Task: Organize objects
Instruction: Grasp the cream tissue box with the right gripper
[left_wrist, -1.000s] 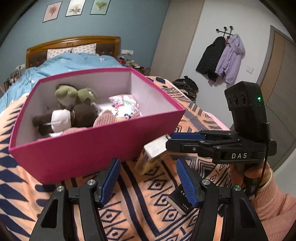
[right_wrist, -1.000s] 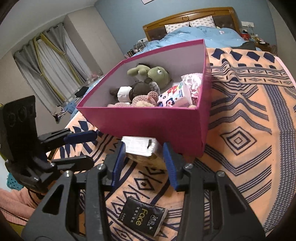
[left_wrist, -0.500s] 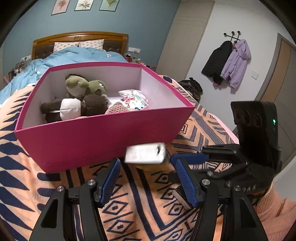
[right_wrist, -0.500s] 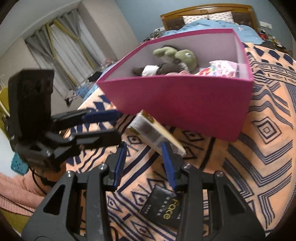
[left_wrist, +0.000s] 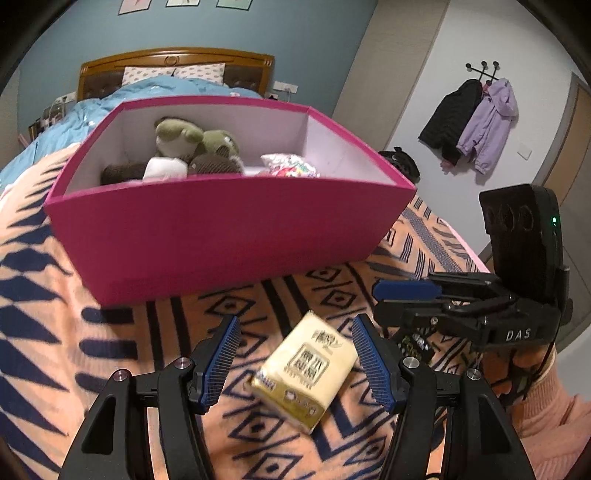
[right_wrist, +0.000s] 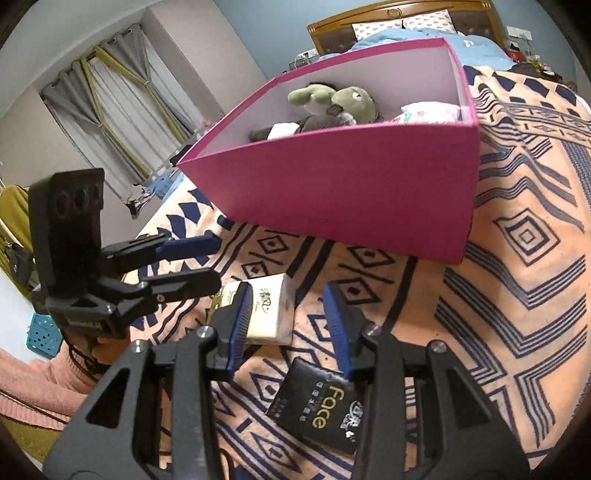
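Observation:
A yellow tissue pack (left_wrist: 308, 369) lies on the patterned blanket between the open fingers of my left gripper (left_wrist: 295, 360), not gripped. It shows in the right wrist view (right_wrist: 264, 314) just left of my open, empty right gripper (right_wrist: 290, 328). A black "Face" packet (right_wrist: 321, 410) lies below the right gripper's fingers. The pink box (left_wrist: 229, 229) stands beyond, holding plush toys (left_wrist: 192, 147) and a colourful packet (left_wrist: 288, 166). The right gripper (left_wrist: 410, 295) shows at the right of the left wrist view, and the left gripper (right_wrist: 203, 262) at the left of the right wrist view.
The orange and navy blanket (right_wrist: 517, 258) covers the bed. A wooden headboard (left_wrist: 177, 62) and blue duvet (left_wrist: 147, 92) lie behind the box. Coats (left_wrist: 476, 122) hang on the right wall. Curtains (right_wrist: 118, 96) are to the left.
The right gripper has let go of the tissue pack, which now lies on the blanket between the left gripper's fingers. The right gripper has opened and drawn back.

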